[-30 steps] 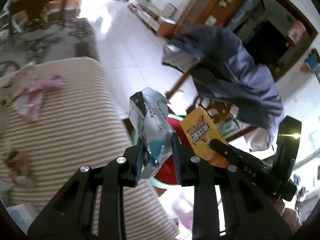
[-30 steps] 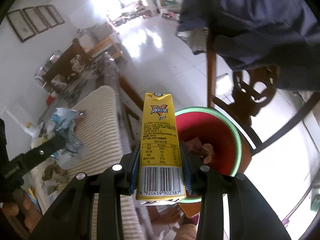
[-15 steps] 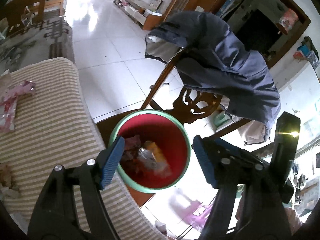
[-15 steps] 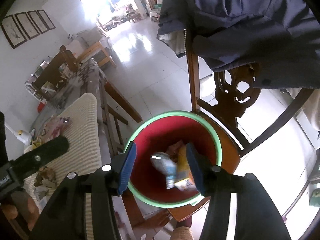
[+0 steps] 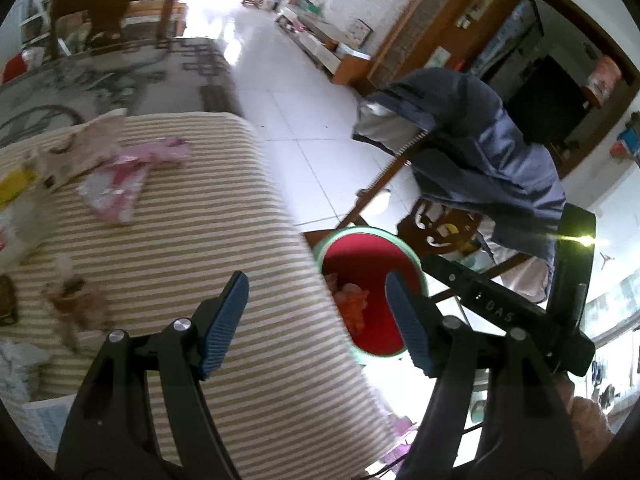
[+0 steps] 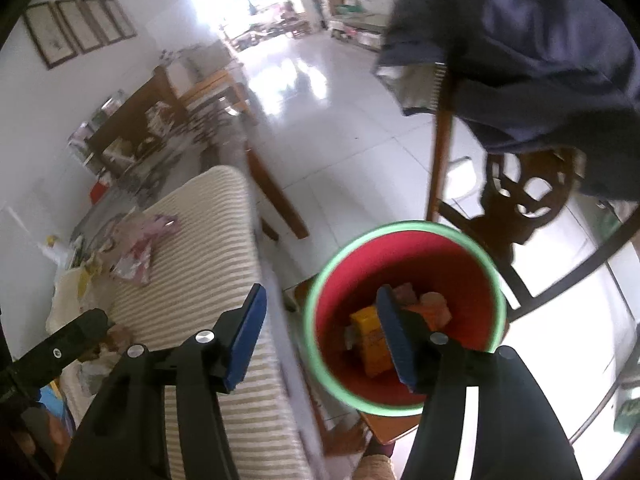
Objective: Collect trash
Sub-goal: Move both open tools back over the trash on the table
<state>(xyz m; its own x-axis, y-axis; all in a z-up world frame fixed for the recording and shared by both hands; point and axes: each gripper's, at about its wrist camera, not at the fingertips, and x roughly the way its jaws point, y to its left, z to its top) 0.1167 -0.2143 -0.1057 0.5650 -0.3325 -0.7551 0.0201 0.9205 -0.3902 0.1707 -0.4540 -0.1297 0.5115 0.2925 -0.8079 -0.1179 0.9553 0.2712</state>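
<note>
A red bin with a green rim stands on a wooden chair seat beside the striped table. Inside it lie a yellow drink carton and crumpled wrappers. My left gripper is open and empty, over the table's edge next to the bin. My right gripper has its jaws opening with nothing between them, and one finger is above the bin's mouth. A pink wrapper and a brown crumpled scrap lie on the striped cloth.
A blue jacket hangs over the carved chair back just behind the bin. More paper and a yellow wrapper lie at the table's left end. White tiled floor lies beyond, with wooden furniture further back.
Both grippers opened: the silver wrapper and the yellow carton fell into the red bin. Both have since swung left, from over the bin toward the striped table.
</note>
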